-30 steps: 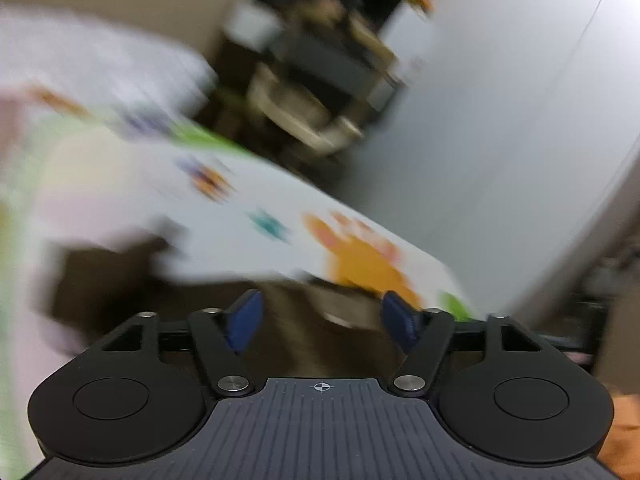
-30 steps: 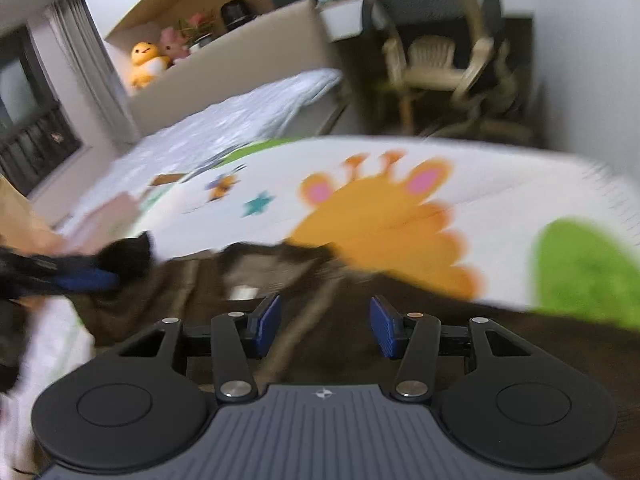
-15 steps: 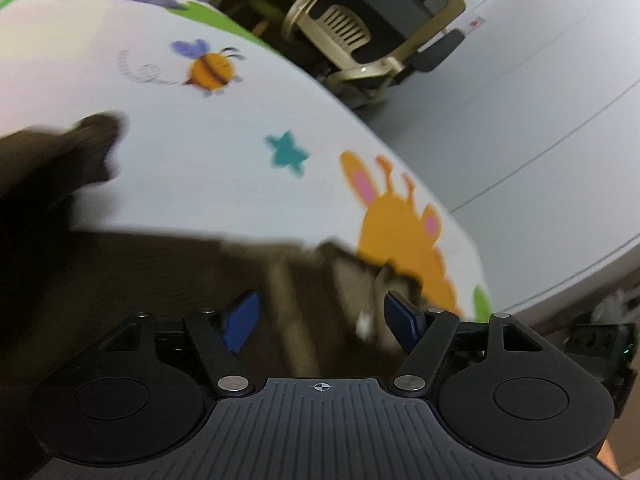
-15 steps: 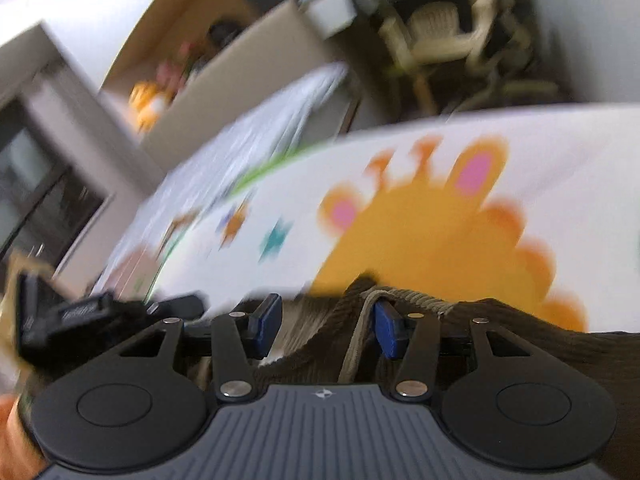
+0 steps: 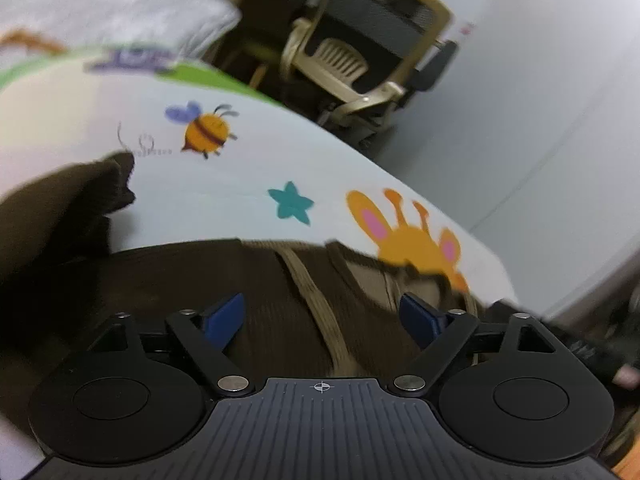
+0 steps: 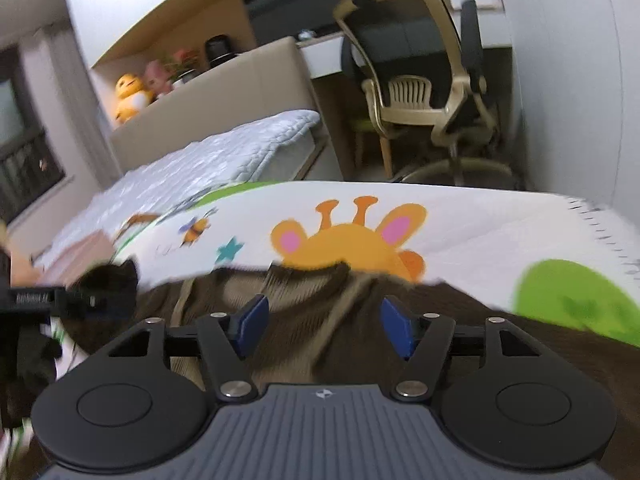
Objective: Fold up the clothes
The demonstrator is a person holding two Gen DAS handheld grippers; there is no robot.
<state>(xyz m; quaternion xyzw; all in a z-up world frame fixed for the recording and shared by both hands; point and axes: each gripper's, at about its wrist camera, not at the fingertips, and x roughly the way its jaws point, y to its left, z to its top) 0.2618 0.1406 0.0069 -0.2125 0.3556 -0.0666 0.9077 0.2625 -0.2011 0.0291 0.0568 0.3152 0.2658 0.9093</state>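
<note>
Brown garment [image 5: 192, 280] flat under both just-opened tongs [image 5: 322, 316], angled down.

Office chair [image 6: 436, 92] beside quilted bed [image 6: 224, 152] (grey walls).

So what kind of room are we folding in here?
Most likely a bedroom: a bed with a grey quilt and padded headboard, soft toys on the ledge behind it, and an office chair by the wall.

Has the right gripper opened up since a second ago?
Yes. The right gripper has just been opening; its pads stand wider over the brown garment, not pressing it.
</note>
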